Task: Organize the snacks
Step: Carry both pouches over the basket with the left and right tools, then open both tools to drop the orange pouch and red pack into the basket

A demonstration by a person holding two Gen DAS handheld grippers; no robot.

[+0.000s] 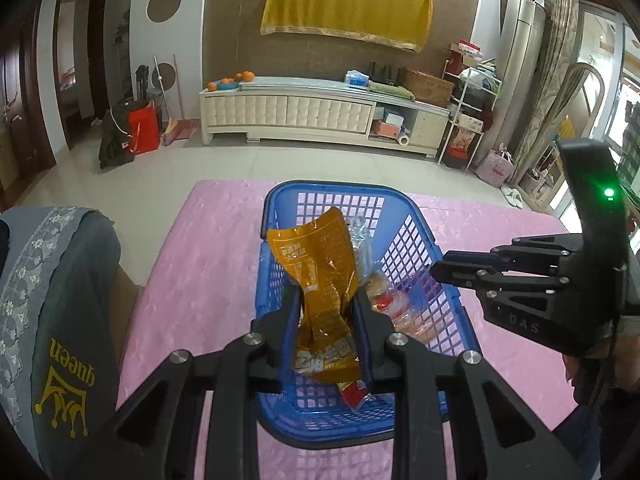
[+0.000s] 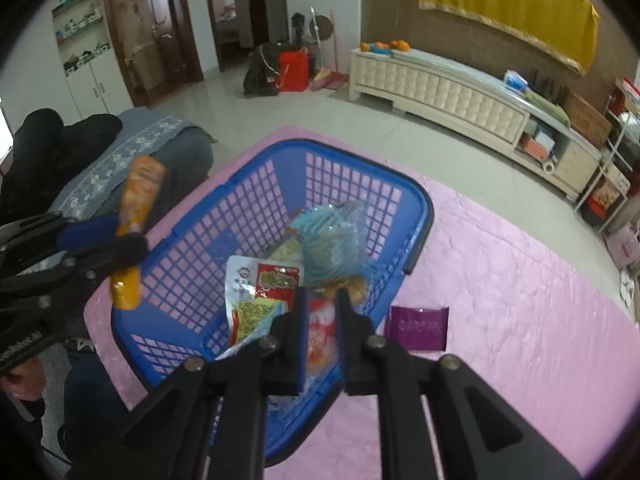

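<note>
The left claw (image 1: pixel 326 300) is seen narrowed around an orange snack packet (image 1: pixel 320 292), which is pinched at its crumpled middle between the two fingers and held upright over the blue mesh basket (image 1: pixel 416 248). In the right wrist view the same packet (image 2: pixel 134 236) is seen gripped in the left claw (image 2: pixel 128 240) above the basket's near-left rim (image 2: pixel 168 216).

The right claw (image 2: pixel 322 304) is held over the basket at a narrow gap. A red-and-white snack wrapper (image 2: pixel 320 328) is seen between its fingers, but whether the pads press on it cannot be told, as this part is blurred. From the left wrist view the right claw (image 1: pixel 434 270) is seen reaching in over the basket's right wall, its tips nearly together.

Inside the basket a white-and-red snack pouch (image 2: pixel 260 292) and a pale blue packet (image 2: pixel 332 236) are lying. A purple packet (image 2: pixel 418 326) is left on the pink-covered bench (image 2: pixel 520 320), just beside the basket's right side.
</note>
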